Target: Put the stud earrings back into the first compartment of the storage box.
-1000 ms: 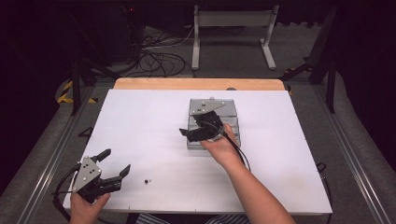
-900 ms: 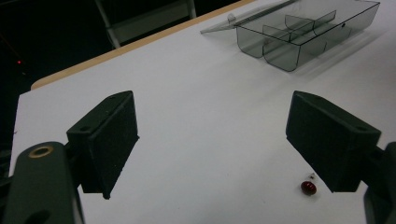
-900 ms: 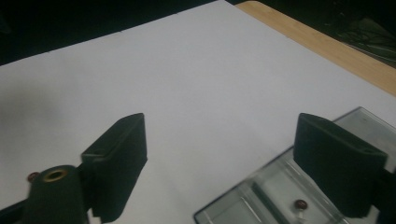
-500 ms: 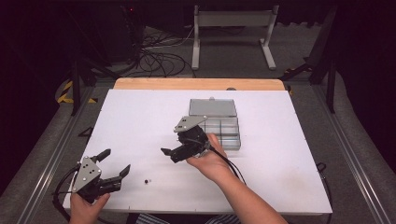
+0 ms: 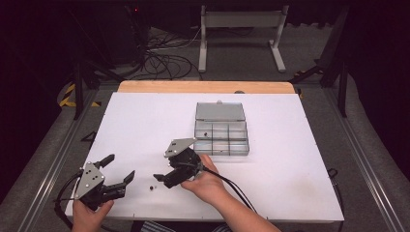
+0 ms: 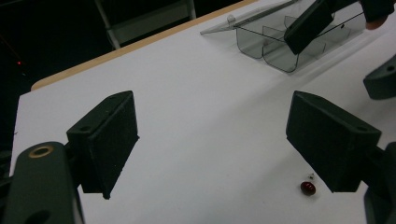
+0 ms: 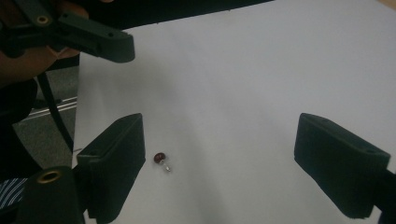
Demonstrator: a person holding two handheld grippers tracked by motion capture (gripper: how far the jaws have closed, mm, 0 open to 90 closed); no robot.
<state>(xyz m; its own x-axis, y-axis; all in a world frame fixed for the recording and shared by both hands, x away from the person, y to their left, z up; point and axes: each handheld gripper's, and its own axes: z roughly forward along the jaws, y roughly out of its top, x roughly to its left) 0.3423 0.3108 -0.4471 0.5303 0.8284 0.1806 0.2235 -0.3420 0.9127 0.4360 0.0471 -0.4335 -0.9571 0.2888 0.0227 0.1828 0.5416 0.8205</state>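
The small red bead [image 5: 151, 186] lies on the white table [image 5: 145, 121] between the grippers — nearer the right gripper [image 5: 163, 178], just beyond its tips. Its jaws, empty, have just been closing slightly yet are held wide; the left gripper [image 5: 121, 169] is likewise spread and empty.

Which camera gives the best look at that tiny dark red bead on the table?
The right gripper view: the red bead lies unobstructed, a tiny silver piece beside it. The left gripper view shows it at the frame's bottom, close beside a jaw. In the high view it is a mere speck.
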